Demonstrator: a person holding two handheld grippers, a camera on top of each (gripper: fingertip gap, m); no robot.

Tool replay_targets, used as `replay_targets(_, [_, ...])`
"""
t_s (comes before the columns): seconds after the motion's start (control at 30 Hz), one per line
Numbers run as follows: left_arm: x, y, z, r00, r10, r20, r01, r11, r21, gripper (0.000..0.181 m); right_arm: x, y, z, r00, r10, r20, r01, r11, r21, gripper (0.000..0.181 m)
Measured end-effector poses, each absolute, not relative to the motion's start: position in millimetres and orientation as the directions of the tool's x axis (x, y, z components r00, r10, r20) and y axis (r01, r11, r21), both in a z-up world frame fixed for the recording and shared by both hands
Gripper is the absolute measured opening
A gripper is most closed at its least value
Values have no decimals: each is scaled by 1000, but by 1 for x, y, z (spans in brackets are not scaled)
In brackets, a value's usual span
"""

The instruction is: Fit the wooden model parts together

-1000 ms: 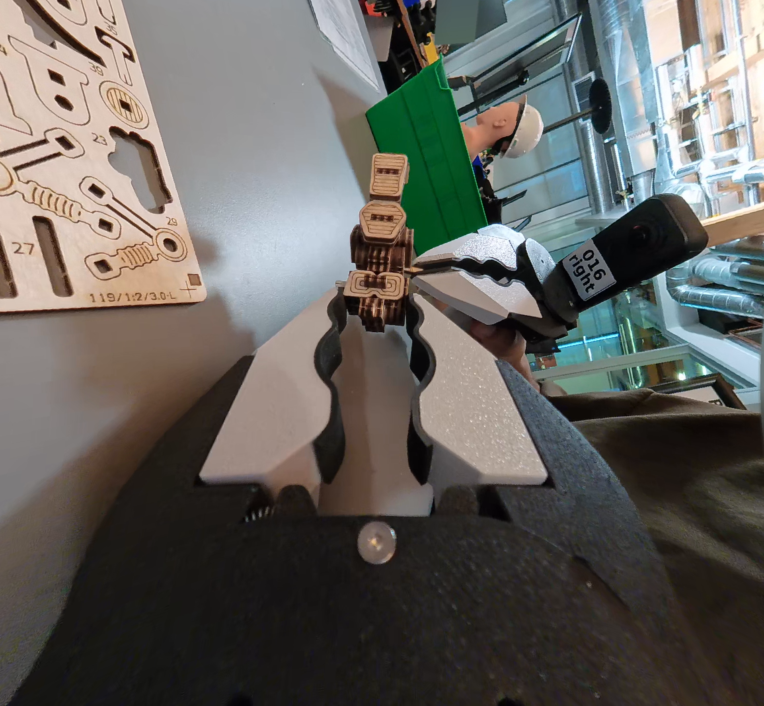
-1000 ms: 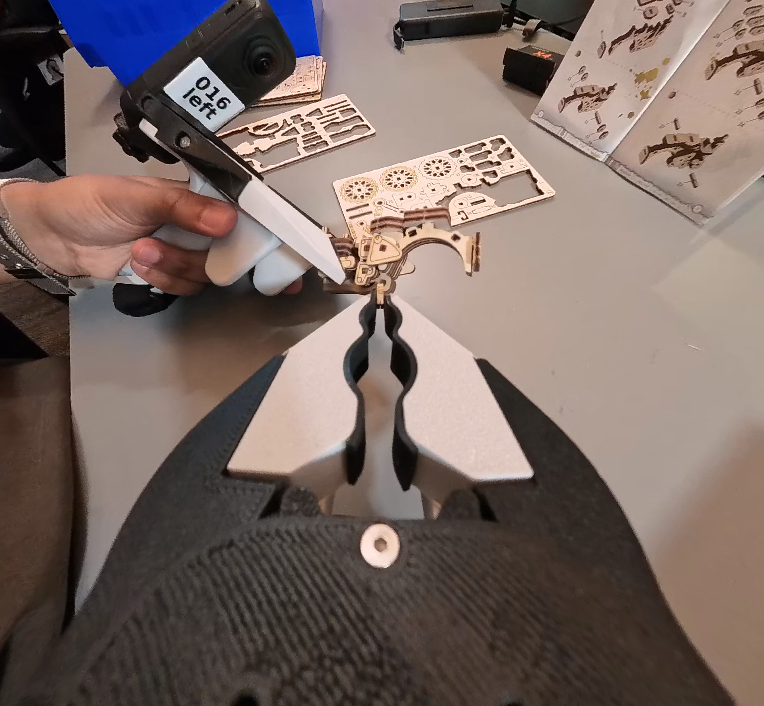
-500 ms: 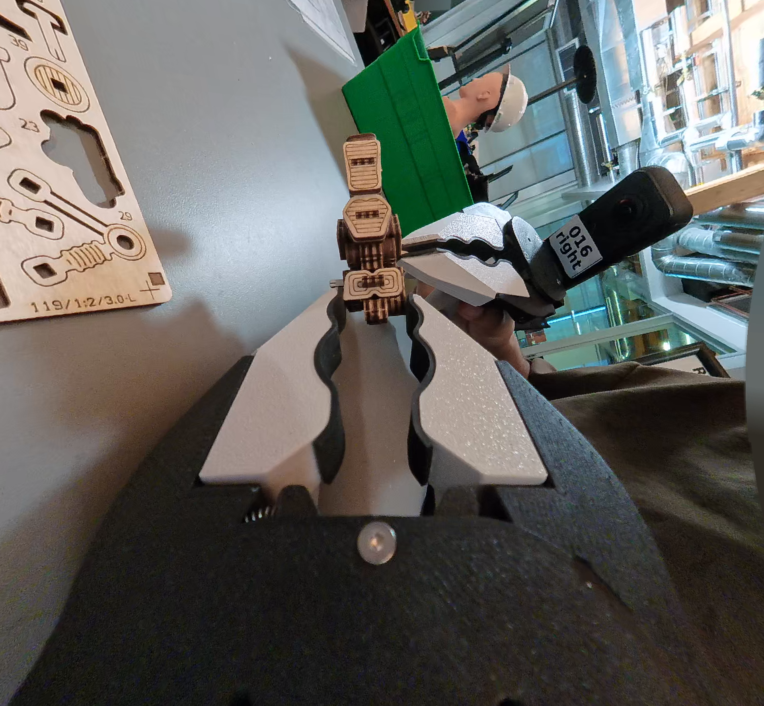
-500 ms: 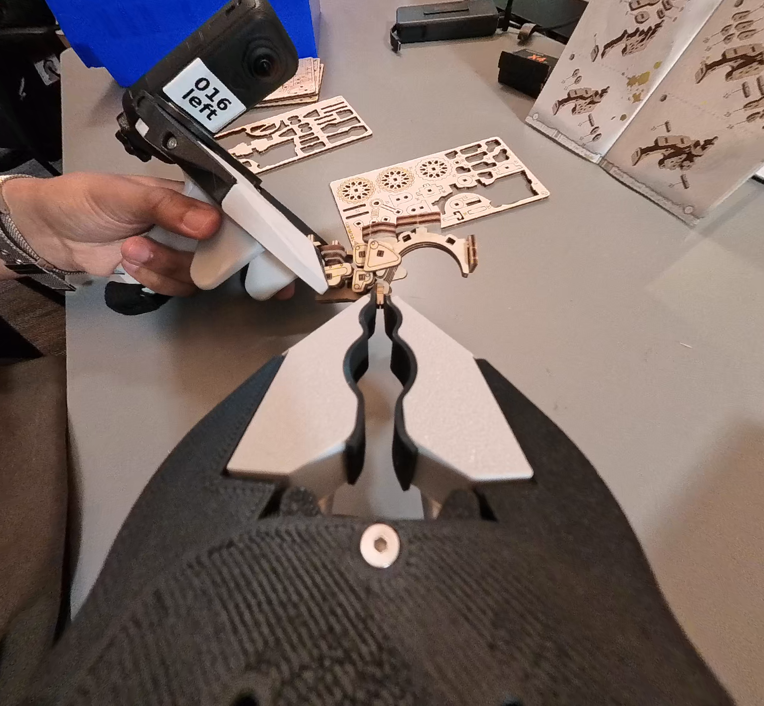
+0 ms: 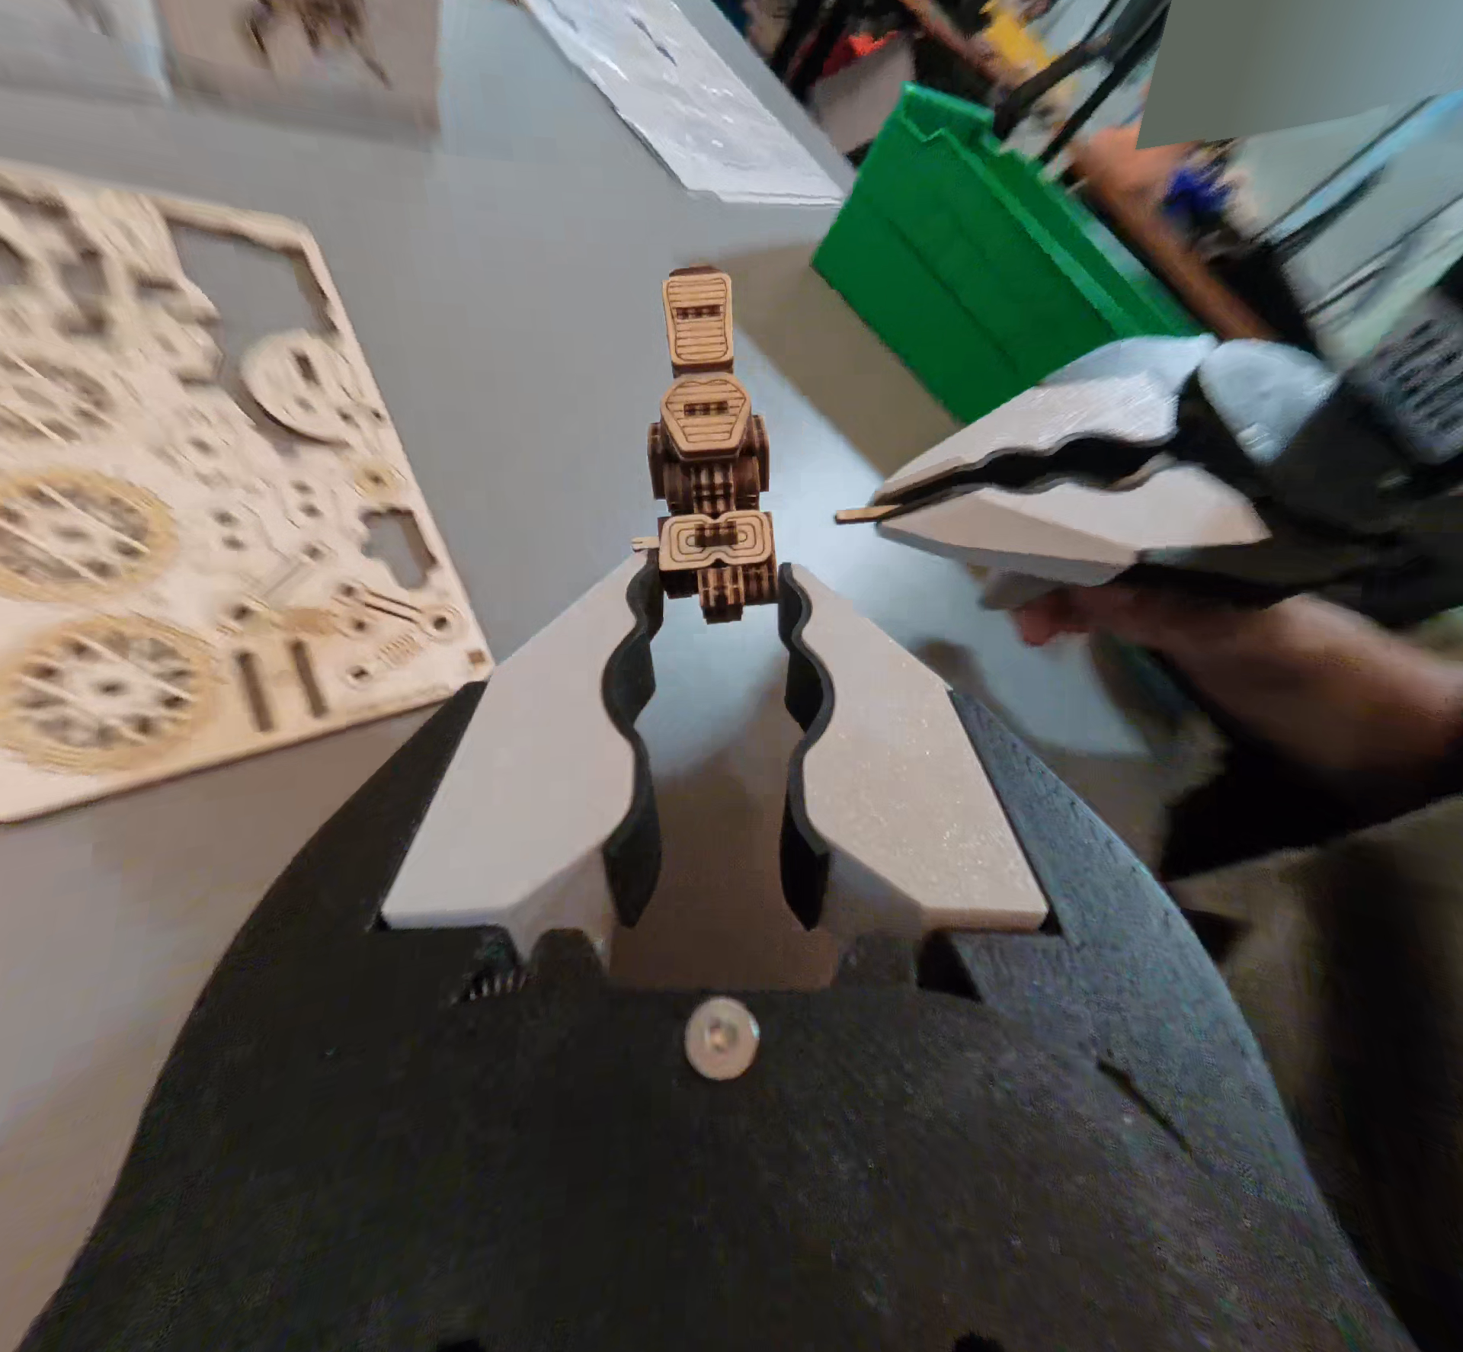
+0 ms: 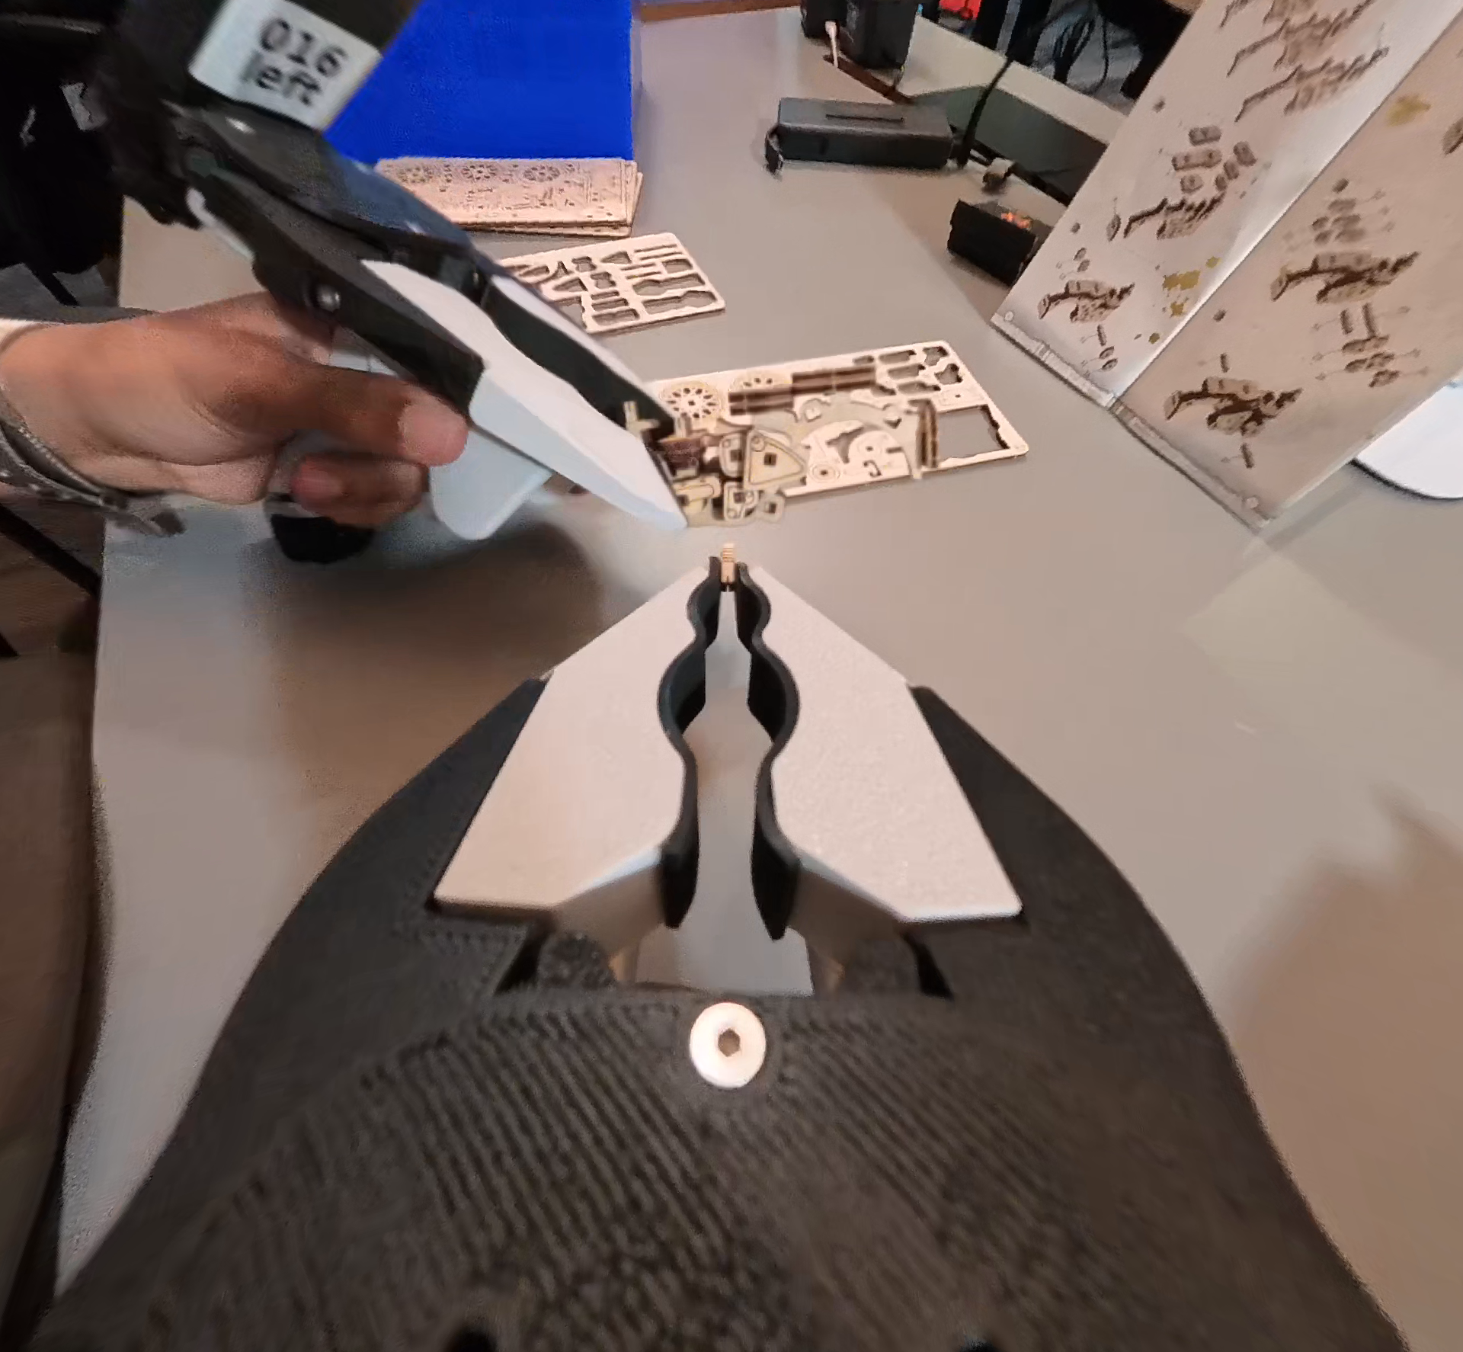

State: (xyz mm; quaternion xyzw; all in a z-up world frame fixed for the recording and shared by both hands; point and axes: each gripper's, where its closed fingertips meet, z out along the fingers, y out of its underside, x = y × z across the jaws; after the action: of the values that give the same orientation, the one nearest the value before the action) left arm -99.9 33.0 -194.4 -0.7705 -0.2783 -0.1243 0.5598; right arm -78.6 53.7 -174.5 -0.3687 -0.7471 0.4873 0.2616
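The left gripper (image 5: 716, 585) is clamped on the lower end of the model (image 5: 708, 443), a part-built stack of layered wooden pieces that rises clear of the table (image 5: 554, 221), held up in the air. From the other side the model (image 6: 724, 467) shows several plates already slotted together, so a fair share of the build is done on this sub-assembly.

The right gripper (image 6: 727, 576) is pinched tight on a pin (image 6: 727, 566), a thin sliver of wood that pokes out just past its tips. In the left wrist view the same pin (image 5: 859, 514) points toward the model from the side but stands apart from it, with bare table showing between them. So the pin is not seated: I judge this step as open, with the pin yet to be lined up with its hole and pressed home. Which hole it is meant for I cannot tell; the model is small and that part of the picture is soft.

Much looks left overall. A sheet (image 6: 863, 403) lies flat on the table behind the model with many pieces uncut, another sheet sits farther back, and a stack (image 6: 514, 193) of them rests by the blue bin (image 6: 507, 71). The manual (image 6: 1235, 221) stands open at the right.
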Motion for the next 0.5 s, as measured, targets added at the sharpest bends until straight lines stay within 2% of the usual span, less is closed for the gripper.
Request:
replay_targets(0.07, [-107,29,-190,892,364,268,377,-274,-885,26,-78,53,-170,-597,800,67,256,269,-929,1])
replay_targets(0.13, [-109,27,-184,910,407,80,223,-316,-922,26,-77,51,-166,-600,794,92,223,276,-935,1])
replay_targets(0.33, [-111,20,-163,831,450,-326,-127,-418,-900,26,-74,46,-155,-608,784,123,149,264,-953,1])
replay_targets(0.4, [-107,21,-159,821,445,-358,-165,-415,-895,26,-74,46,-151,-605,785,134,128,262,-957,1])
replay_targets(0.5, [-102,23,-159,861,440,-255,-88,-364,-927,26,-74,44,-149,-602,786,141,115,260,-959,1])
